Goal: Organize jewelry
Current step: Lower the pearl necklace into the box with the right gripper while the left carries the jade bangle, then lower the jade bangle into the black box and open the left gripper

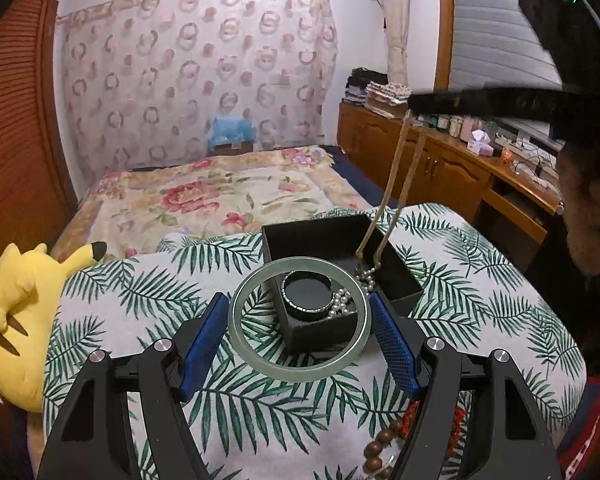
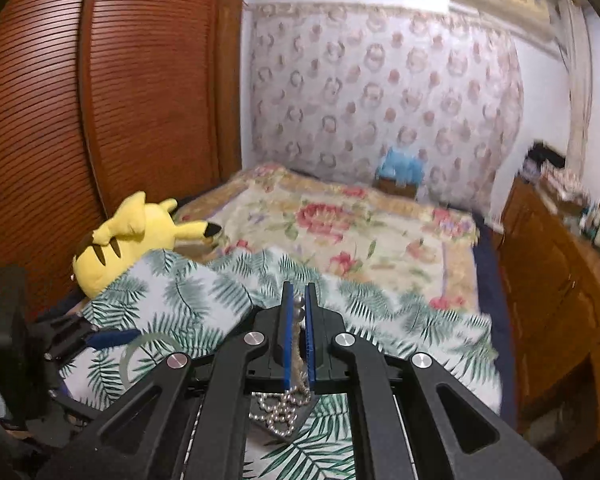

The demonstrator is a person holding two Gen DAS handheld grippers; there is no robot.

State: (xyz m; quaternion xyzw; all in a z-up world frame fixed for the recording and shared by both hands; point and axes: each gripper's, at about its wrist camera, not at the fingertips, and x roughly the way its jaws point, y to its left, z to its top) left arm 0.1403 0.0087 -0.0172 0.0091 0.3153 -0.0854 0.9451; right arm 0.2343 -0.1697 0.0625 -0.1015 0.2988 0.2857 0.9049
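Observation:
My left gripper is shut on a pale green bangle, its blue pads pressing on both sides of the ring. The bangle hovers over a small black box that holds a dark sparkly bracelet and white pearls. Behind it lies a larger black box. My right gripper is shut on a beaded necklace. In the left wrist view the necklace's tan cord runs down from the right gripper to beads at the box's edge.
The boxes stand on a palm-leaf cloth. Brown wooden beads lie near its front edge. A yellow plush toy sits at the left. A floral bed lies behind, with wooden cabinets at the right and a slatted wardrobe at the left.

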